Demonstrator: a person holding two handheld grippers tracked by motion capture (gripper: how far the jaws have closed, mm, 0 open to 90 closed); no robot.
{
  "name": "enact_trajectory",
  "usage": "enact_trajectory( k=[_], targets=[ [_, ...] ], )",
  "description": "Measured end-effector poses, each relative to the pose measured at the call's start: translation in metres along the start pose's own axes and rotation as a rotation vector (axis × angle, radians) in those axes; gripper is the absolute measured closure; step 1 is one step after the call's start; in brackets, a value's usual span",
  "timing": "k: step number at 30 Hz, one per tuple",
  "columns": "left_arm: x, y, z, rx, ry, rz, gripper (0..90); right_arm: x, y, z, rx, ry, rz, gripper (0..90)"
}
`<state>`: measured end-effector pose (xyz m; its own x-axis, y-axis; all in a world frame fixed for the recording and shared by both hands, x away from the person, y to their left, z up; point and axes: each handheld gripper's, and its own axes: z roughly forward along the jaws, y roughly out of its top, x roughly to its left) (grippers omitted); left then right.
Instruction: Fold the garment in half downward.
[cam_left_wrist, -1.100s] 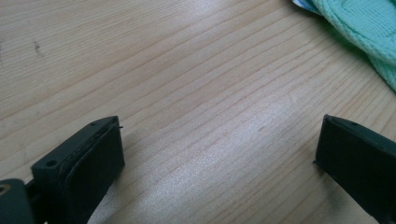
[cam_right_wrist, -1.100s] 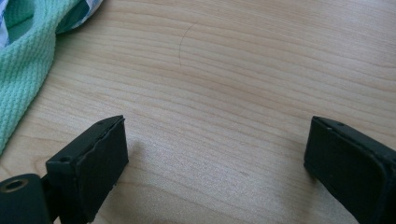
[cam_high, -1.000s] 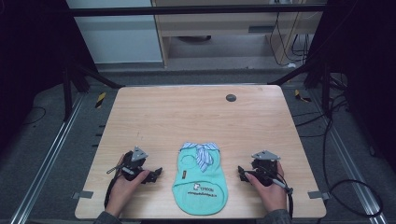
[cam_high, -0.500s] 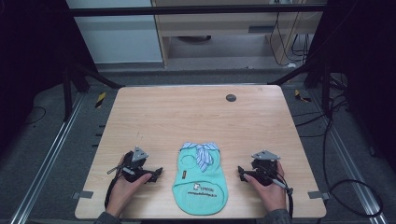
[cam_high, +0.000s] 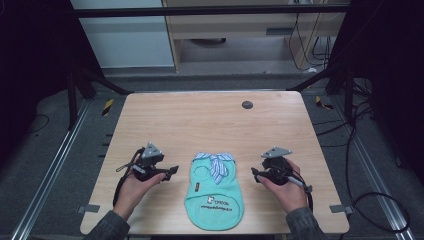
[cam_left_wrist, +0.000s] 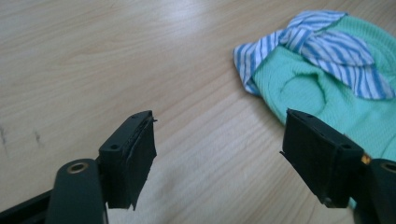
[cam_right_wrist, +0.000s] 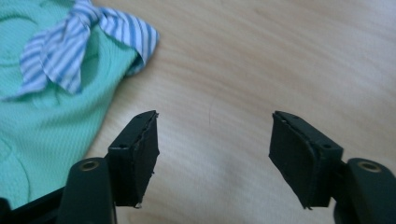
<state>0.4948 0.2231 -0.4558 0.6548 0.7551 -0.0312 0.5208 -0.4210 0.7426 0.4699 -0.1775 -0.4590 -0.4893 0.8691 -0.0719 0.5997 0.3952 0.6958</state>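
Note:
A small mint-green garment (cam_high: 215, 192) with a blue-and-white striped collar (cam_high: 216, 162) lies flat near the table's front edge, printed text near its hem. My left gripper (cam_high: 172, 171) rests on the wood just left of it, jaws open and empty. The left gripper view shows the collar (cam_left_wrist: 322, 44) and green cloth (cam_left_wrist: 308, 88) ahead on the right, beyond the gripper (cam_left_wrist: 219, 144). My right gripper (cam_high: 254, 172) rests right of the garment, also open and empty. Its view, over the gripper (cam_right_wrist: 215, 144), has the striped collar (cam_right_wrist: 70, 42) and green cloth (cam_right_wrist: 51, 121) at the left.
The wooden table (cam_high: 210, 120) has a small dark round disc (cam_high: 247, 104) near its back edge. Metal frame legs, cables and a pale cabinet stand on the floor beyond the table. Two small metal brackets sit at the front corners.

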Motion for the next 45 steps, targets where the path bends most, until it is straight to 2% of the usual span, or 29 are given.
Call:
enact_trajectory(
  k=[1,2,3,4,5,8,10,11,12,13,14,15,18,21,22,25,31,38,45],
  targets=[
    [0.001,0.006,0.002,0.011,-0.008,0.005,27.5,0.001,0.012,0.002,0.004,0.009,-0.022,37.4],
    [0.001,0.01,0.004,0.018,-0.008,0.013,27.5,0.001,0.012,0.002,0.004,0.009,-0.022,37.4],
    [0.0,0.014,0.006,0.03,-0.005,0.026,29.6,0.002,0.022,0.006,0.017,0.016,-0.043,40.4],
    [0.0,0.018,0.008,0.042,0.003,0.043,29.6,0.002,0.022,0.006,0.017,0.016,-0.043,40.4],
    [-0.002,0.022,0.01,0.051,0.007,0.061,32.6,0.003,0.031,0.01,0.031,0.036,-0.06,43.9],
    [-0.005,0.03,0.014,0.076,-0.008,0.082,34.2,0.004,0.038,0.014,0.043,0.052,-0.074,47.3],
    [-0.007,0.036,0.016,0.105,-0.021,0.094,39.3,0.005,0.046,0.018,0.066,0.071,-0.086,51.9],
    [-0.009,0.042,0.02,0.142,-0.029,0.102,42.3,0.006,0.053,0.021,0.103,0.091,-0.083,54.0],
    [-0.009,0.042,0.02,0.142,-0.029,0.102,42.4,0.006,0.053,0.021,0.103,0.091,-0.083,54.0],
    [-0.01,0.049,0.022,0.167,-0.03,0.114,44.5,0.007,0.062,0.022,0.134,0.108,-0.095,57.4],
    [-0.01,0.049,0.022,0.167,-0.03,0.114,47.0,0.007,0.062,0.022,0.134,0.108,-0.095,57.4],
    [-0.011,0.059,0.025,0.193,-0.043,0.122,49.0,0.009,0.07,0.022,0.144,0.121,-0.097,60.2],
    [-0.012,0.068,0.03,0.214,-0.059,0.12,53.1,0.01,0.077,0.025,0.149,0.134,-0.093,64.3],
    [-0.013,0.081,0.044,0.275,-0.077,0.122,59.4,0.012,0.086,0.036,0.195,0.155,-0.092,70.7],
    [-0.013,0.081,0.044,0.275,-0.077,0.122,60.3,0.012,0.086,0.036,0.195,0.155,-0.092,70.7],
    [-0.012,0.088,0.059,0.312,-0.089,0.108,63.7,0.014,0.094,0.05,0.225,0.172,-0.081,74.7],
    [-0.01,0.087,0.072,0.31,-0.106,0.077,64.5,0.02,0.099,0.065,0.227,0.195,-0.068,73.9],
    [-0.01,0.081,0.079,0.308,-0.107,0.053,62.8,0.026,0.1,0.073,0.231,0.201,-0.053,71.7],
    [-0.01,0.079,0.082,0.303,-0.094,0.044,57.2,0.028,0.097,0.079,0.22,0.207,-0.027,63.6]
  ],
)
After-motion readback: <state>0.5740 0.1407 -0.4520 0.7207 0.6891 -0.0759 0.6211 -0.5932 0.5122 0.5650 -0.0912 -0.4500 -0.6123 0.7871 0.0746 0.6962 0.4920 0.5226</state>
